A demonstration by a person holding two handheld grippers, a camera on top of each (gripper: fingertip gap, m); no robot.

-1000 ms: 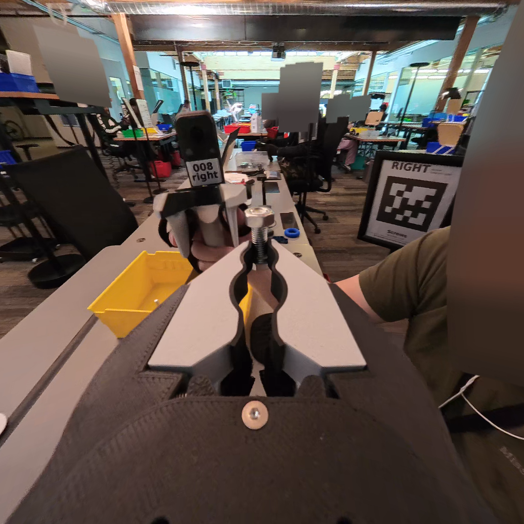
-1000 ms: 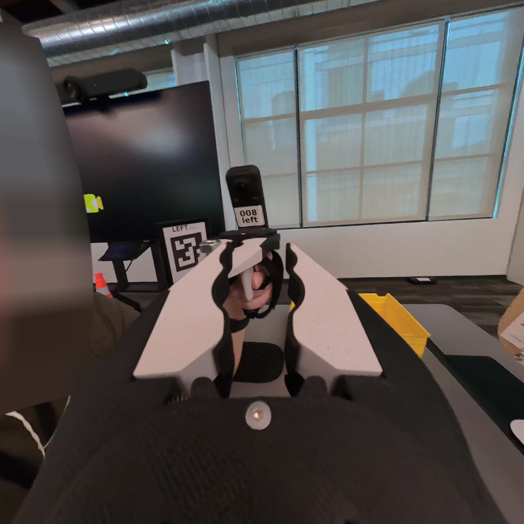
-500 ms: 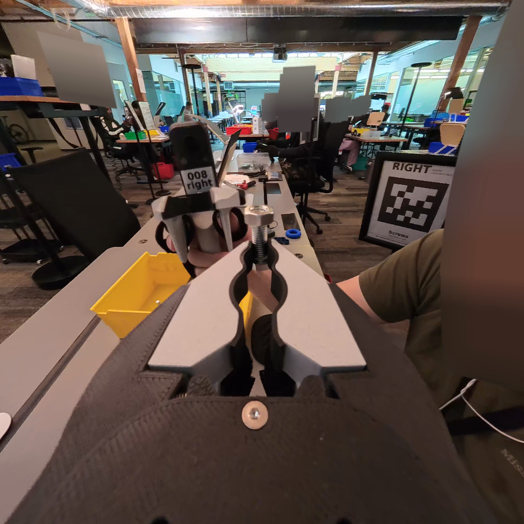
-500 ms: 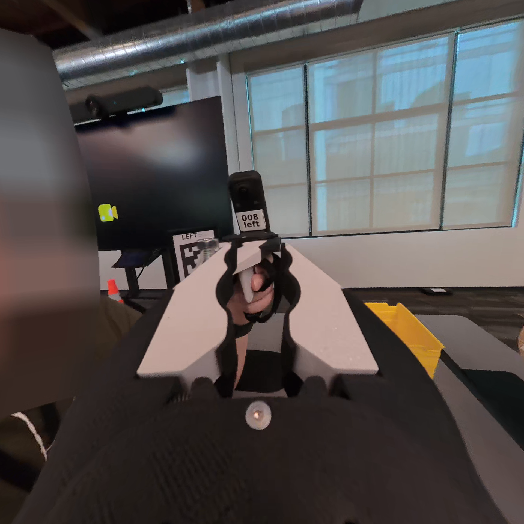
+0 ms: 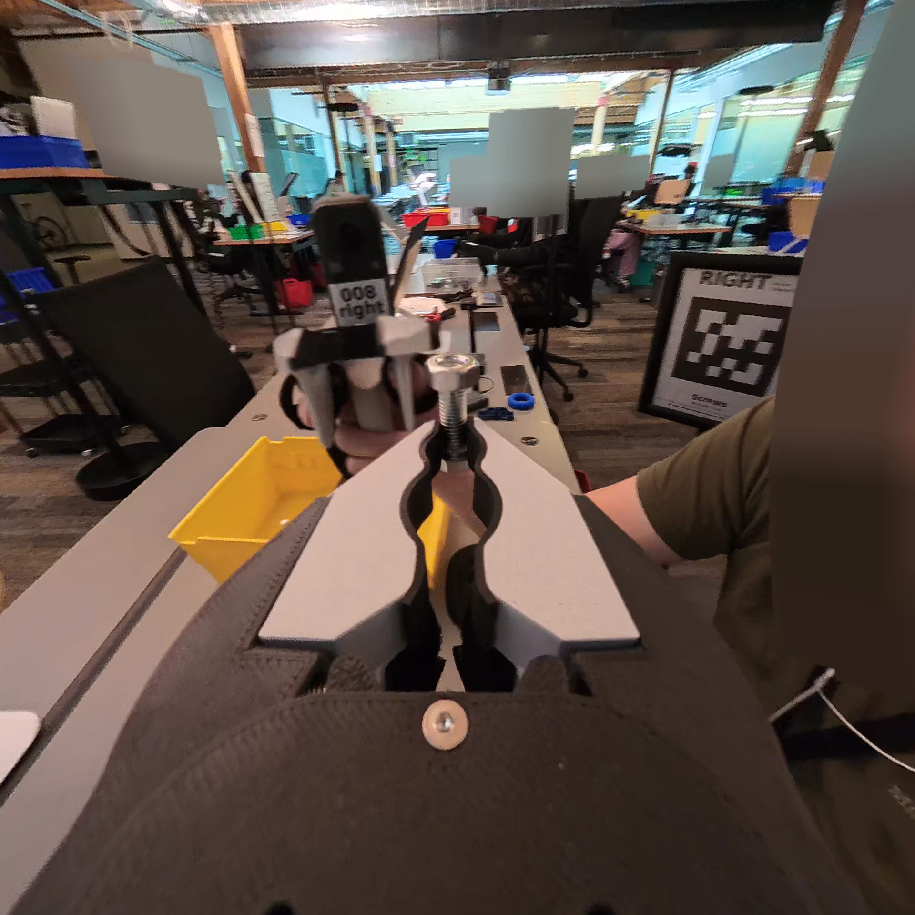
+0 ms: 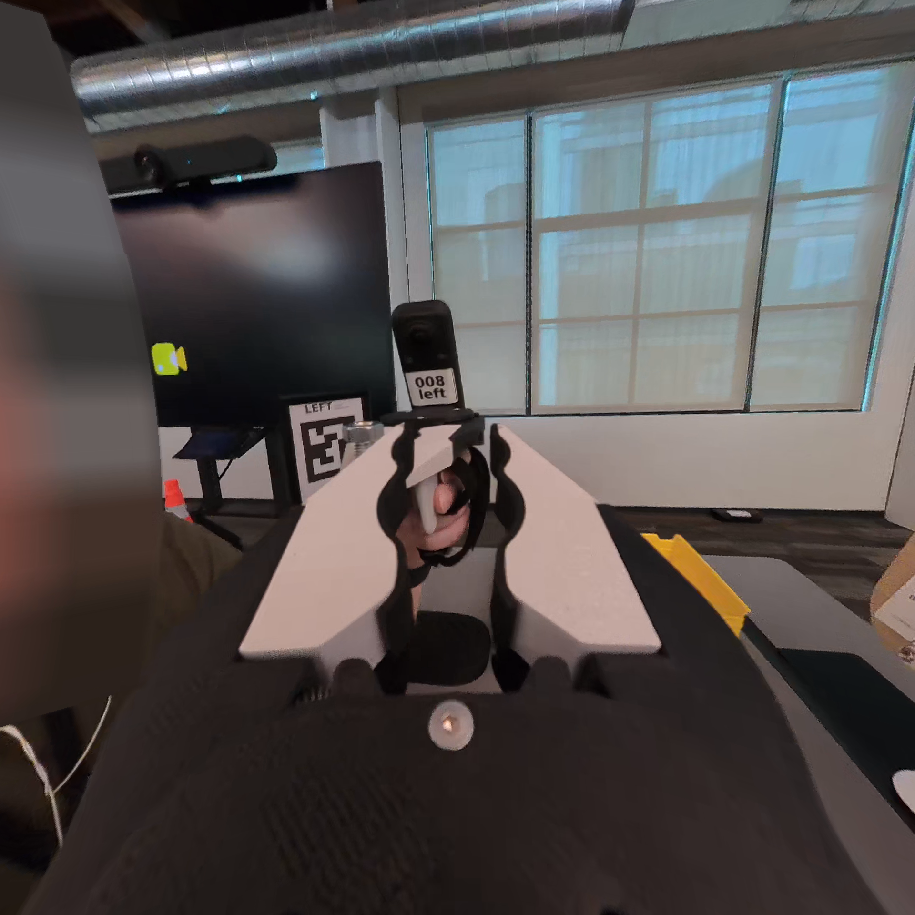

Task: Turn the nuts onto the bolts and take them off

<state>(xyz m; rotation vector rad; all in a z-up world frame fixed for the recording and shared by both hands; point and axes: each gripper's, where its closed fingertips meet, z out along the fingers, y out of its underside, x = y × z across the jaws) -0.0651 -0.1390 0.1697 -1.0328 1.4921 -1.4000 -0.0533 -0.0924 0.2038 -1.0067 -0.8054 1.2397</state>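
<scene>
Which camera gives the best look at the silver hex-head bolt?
The left wrist view: the silver hex-head bolt stands upright, its threaded shank clamped at the left gripper tips. The right wrist view shows only its head peeking past the open right gripper.

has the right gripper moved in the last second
Yes. In the left wrist view the right gripper has drifted slightly left, away from the bolt, judged against the yellow bin.

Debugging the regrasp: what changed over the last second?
In the left wrist view the right gripper edged right, closer to the bolt; its jaws stayed open and empty. Unchanged: left gripper clamped on the bolt's thread, yellow bin in place.
</scene>
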